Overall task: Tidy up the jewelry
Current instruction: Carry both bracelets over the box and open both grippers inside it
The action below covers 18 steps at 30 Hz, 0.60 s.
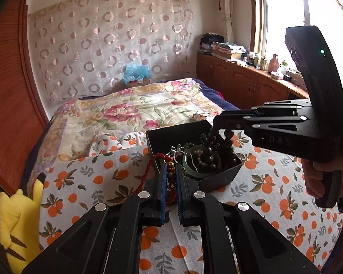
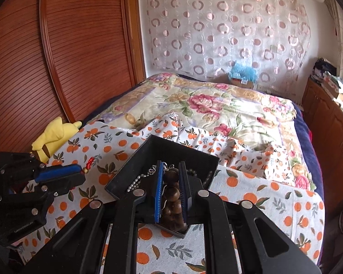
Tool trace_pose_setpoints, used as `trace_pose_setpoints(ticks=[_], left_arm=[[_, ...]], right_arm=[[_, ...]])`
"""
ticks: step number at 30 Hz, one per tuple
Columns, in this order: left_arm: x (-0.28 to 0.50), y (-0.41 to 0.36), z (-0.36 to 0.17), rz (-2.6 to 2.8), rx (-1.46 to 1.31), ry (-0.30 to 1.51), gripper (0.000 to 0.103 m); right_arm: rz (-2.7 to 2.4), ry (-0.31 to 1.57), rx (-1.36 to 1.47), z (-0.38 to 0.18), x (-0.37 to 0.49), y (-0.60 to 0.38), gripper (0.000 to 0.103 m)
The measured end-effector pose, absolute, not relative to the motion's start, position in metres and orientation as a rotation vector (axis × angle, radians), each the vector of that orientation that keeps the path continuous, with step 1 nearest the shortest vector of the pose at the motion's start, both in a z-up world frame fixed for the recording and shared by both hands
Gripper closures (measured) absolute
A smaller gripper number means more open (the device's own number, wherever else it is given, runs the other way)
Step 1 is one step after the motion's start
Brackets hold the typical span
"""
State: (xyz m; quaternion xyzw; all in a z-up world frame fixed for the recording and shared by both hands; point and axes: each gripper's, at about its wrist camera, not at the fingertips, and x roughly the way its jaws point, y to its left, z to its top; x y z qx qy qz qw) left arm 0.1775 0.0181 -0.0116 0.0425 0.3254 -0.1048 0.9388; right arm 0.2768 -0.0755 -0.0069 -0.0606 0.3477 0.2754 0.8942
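While right tongs (image 2: pixel 170 182) pinch it, bead strand (image 1: pixel 217 141) hangs vertically.

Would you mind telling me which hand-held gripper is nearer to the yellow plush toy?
Left. The left hand-held gripper is beside the yellow plush toy; the right hand-held gripper is farther away, over the black box.

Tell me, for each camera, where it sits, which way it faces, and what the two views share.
Left wrist: sits on the left gripper, looks along its fingers over the orange-print cloth toward the bed and window; the right gripper and the hand holding it show, lifting dark wooden beads above the black box.
Right wrist: sits on the right gripper, faces the bed and curtained wall; the left gripper shows at left.
Shared: black box, cloth, yellow plush toy, floral quilt.
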Motion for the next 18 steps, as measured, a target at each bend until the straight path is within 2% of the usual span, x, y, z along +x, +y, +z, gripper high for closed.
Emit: trace_pose_setpoints(ticks=[18], left_arm=[[0.218, -0.009, -0.018, -0.209, 0.098, 0.684, 0.097]], right_arm=[[0.540, 0.746, -0.113, -0.028, 0.257, -0.128, 0.087]])
